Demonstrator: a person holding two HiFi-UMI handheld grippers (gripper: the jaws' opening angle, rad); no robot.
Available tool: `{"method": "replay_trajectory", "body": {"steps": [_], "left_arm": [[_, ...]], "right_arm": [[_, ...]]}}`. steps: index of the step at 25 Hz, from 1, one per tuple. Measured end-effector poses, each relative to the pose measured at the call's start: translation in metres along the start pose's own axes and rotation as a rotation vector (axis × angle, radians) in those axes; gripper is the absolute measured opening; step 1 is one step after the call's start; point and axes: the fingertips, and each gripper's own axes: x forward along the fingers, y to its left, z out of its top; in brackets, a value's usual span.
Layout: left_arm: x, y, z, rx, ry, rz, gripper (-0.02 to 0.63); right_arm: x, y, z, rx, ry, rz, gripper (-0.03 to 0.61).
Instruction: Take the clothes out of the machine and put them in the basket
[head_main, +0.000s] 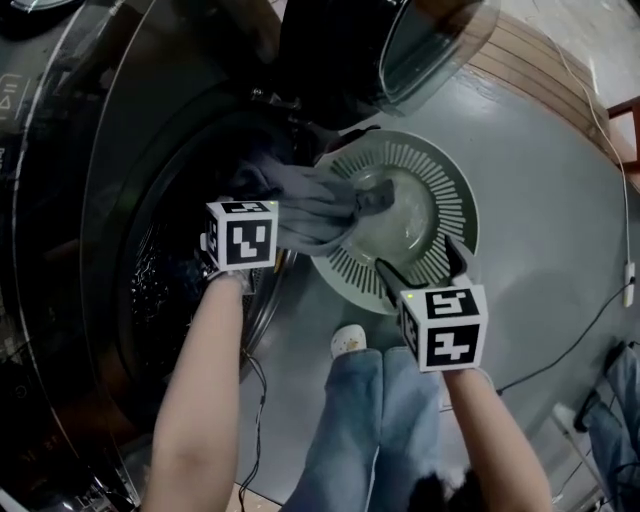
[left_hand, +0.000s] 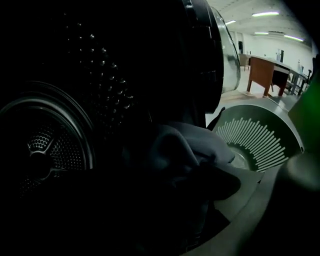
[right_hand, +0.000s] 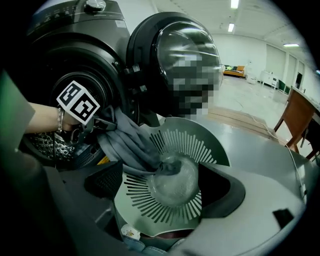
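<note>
Laundry work is seen from the head view: a dark washing machine (head_main: 90, 150) stands with its door (head_main: 430, 40) swung open. A grey garment (head_main: 320, 205) trails from the drum mouth into the round, slotted basket (head_main: 455, 210) on the floor just beside it. The left gripper (head_main: 245, 230) is at the drum opening by the garment's upper end. The right gripper (head_main: 420, 262) hangs over the basket's near rim, its tongs spread and empty.

The left gripper view is very dark. The perforated drum (left_hand: 45, 145) fills the left side, and the garment (left_hand: 185, 155) bulges in front between widely spread tongs. Whether either pad touches the cloth is lost in shadow. The basket (left_hand: 260, 145) lies to the right.

The right gripper view shows its own tongs wide apart with only the basket (right_hand: 220, 150) between them. The garment (right_hand: 130, 145) runs from the left gripper (right_hand: 77, 105) down to the basket's middle.
</note>
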Motion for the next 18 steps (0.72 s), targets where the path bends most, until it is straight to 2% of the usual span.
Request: {"method": "replay_trajectory", "body": {"steps": [3, 6, 7, 8, 9, 11, 13, 14, 15, 18], "left_arm": [[0.015, 0.000, -0.001, -0.034, 0.000, -0.111, 0.482], [0.018, -0.007, -0.004, -0.144, 0.022, -0.280, 0.475], [0.016, -0.012, -0.004, -0.167, 0.021, -0.333, 0.449], [0.012, -0.018, -0.003, -0.178, 0.012, -0.376, 0.388], [0.008, -0.023, -0.002, -0.175, 0.002, -0.399, 0.284], [0.005, -0.027, 0.000, -0.143, -0.009, -0.382, 0.254], [0.003, -0.027, 0.000, -0.088, -0.005, -0.330, 0.203], [0.002, -0.027, 0.000, -0.061, -0.003, -0.304, 0.165], [0.000, -0.029, -0.001, -0.037, 0.001, -0.284, 0.073], [-0.011, -0.040, -0.010, 0.003, 0.026, -0.238, 0.064]], "right_arm": [[0.004, 0.001, -0.004, -0.049, 0.013, 0.003, 0.469], [0.006, -0.003, -0.006, -0.063, 0.015, -0.004, 0.469], [0.005, -0.005, -0.006, -0.056, 0.014, -0.009, 0.469], [0.004, -0.007, -0.005, -0.047, 0.011, -0.015, 0.469], [0.002, -0.009, -0.004, -0.038, 0.007, -0.021, 0.469], [0.001, -0.010, -0.003, -0.025, 0.000, -0.028, 0.468], [0.002, -0.010, -0.003, -0.024, -0.002, -0.031, 0.468], [0.001, -0.010, -0.004, -0.027, -0.002, -0.033, 0.468], [-0.001, -0.010, -0.005, -0.028, -0.001, -0.035, 0.466], [-0.010, -0.010, -0.008, -0.019, -0.001, -0.038, 0.465]]}}
